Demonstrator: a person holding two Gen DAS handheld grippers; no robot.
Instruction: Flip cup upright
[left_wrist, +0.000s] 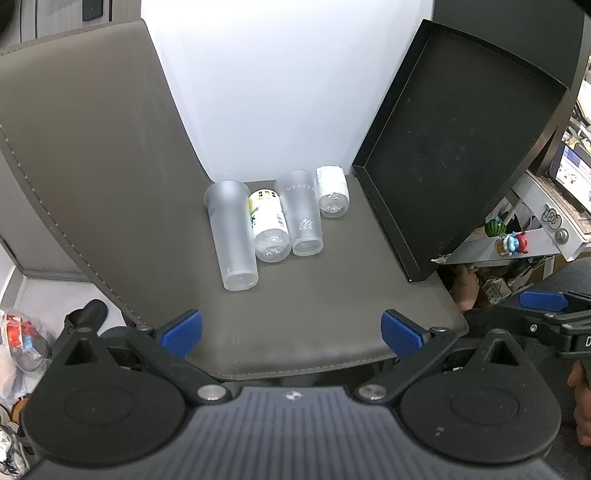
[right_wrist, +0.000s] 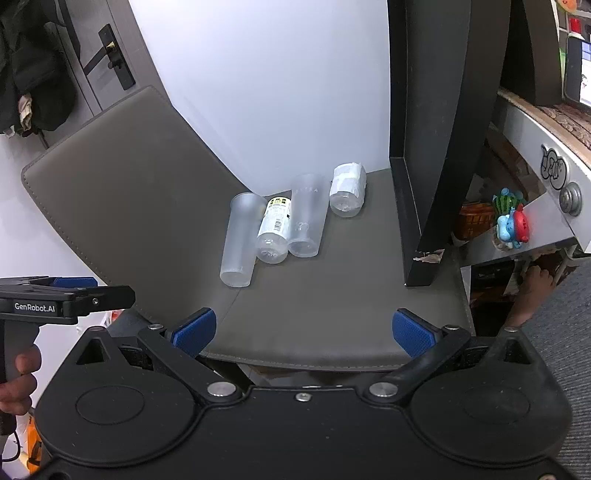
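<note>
Two frosted plastic cups lie on their sides on the grey leather seat (left_wrist: 314, 295). The long cup (left_wrist: 232, 232) lies at the left, its base toward me. The shorter cup with white lettering (left_wrist: 303, 214) lies to its right. In the right wrist view they show as the long cup (right_wrist: 240, 240) and the shorter cup (right_wrist: 308, 221). My left gripper (left_wrist: 291, 334) is open and empty above the seat's front edge. My right gripper (right_wrist: 303, 328) is open and empty, also at the front edge, well short of the cups.
A clear bottle with a yellow label (left_wrist: 267, 225) lies between the cups. A small white-labelled bottle (left_wrist: 332, 192) lies at the right. A black tray (left_wrist: 454, 144) leans upright on the seat's right side. A cluttered shelf with small toys (right_wrist: 511, 221) stands beyond it.
</note>
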